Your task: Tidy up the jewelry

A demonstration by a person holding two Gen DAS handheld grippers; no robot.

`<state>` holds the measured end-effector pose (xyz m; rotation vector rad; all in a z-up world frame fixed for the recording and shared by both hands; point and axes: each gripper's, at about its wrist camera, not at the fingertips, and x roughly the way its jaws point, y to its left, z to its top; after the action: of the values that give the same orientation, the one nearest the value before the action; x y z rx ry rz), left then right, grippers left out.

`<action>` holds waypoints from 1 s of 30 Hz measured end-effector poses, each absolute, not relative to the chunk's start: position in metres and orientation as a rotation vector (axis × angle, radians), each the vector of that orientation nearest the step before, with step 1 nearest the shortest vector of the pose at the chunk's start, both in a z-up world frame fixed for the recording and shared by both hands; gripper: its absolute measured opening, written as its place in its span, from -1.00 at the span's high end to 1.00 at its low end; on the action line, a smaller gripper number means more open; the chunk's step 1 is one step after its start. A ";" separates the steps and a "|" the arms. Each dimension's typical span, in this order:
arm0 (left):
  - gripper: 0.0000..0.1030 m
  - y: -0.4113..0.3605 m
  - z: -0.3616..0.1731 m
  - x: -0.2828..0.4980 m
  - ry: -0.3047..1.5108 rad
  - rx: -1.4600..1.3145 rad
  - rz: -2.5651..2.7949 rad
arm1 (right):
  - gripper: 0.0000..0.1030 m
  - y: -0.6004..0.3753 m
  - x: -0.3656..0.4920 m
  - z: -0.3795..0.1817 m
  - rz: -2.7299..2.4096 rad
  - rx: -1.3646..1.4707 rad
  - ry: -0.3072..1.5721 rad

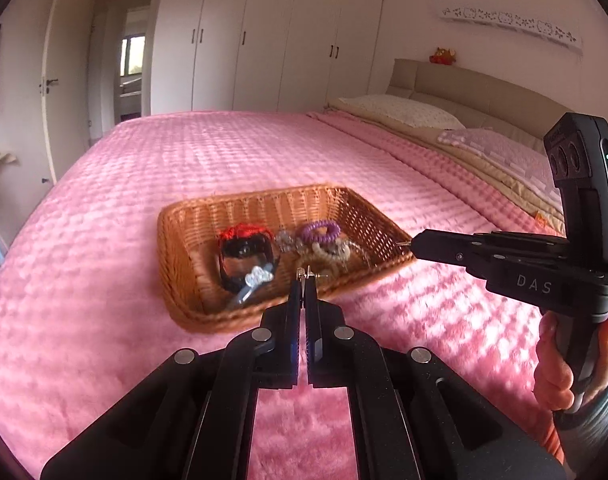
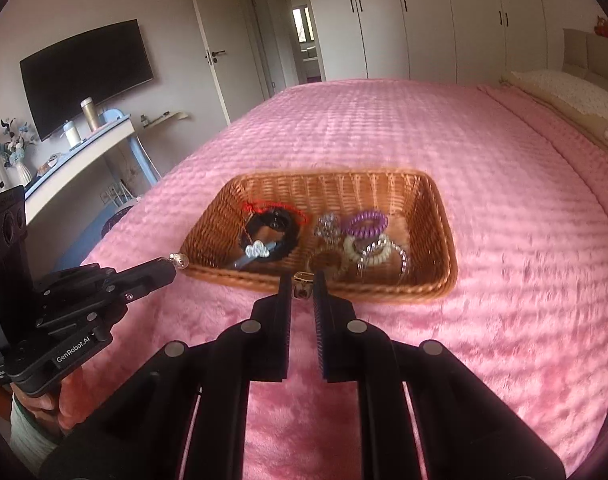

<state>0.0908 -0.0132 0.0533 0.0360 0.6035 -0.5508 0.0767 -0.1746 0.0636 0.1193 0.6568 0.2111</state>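
Two pinched trinkets above basket (image 1: 184,240)

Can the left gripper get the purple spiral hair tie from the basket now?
Probably not yet: the left gripper is shut on a small earring. The purple spiral hair tie lies uncovered in the basket, so only the occupied jaws stand in the way.

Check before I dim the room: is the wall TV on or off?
Off, apparently: the TV screen is uniformly black in the right wrist view, showing no picture or glow. A standby state cannot be ruled out.
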 end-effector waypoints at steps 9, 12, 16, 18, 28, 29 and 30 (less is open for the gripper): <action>1.00 -0.017 0.045 0.168 0.637 0.031 -0.444 | 0.83 -0.177 0.178 0.066 0.129 0.117 0.702; 1.00 -0.021 0.032 0.186 0.668 0.034 -0.438 | 0.83 -0.184 0.214 0.047 0.128 0.170 0.777; 1.00 -0.024 0.013 0.196 0.697 0.043 -0.431 | 0.83 -0.191 0.246 0.022 0.114 0.214 0.867; 1.00 -0.022 0.007 0.199 0.704 0.042 -0.427 | 0.82 -0.190 0.254 0.013 0.107 0.211 0.894; 0.98 -0.018 -0.001 0.199 0.713 0.023 -0.433 | 0.80 -0.185 0.259 0.000 0.092 0.203 0.935; 0.97 -0.018 0.001 0.197 0.705 0.022 -0.434 | 0.77 -0.184 0.258 0.001 0.098 0.200 0.931; 0.94 -0.017 0.002 0.196 0.702 0.019 -0.440 | 0.75 -0.184 0.255 0.002 0.105 0.199 0.926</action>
<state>0.1965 -0.0171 0.0018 0.0187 0.7015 -0.4396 0.2551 -0.1836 0.0024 0.1987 0.9261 0.1049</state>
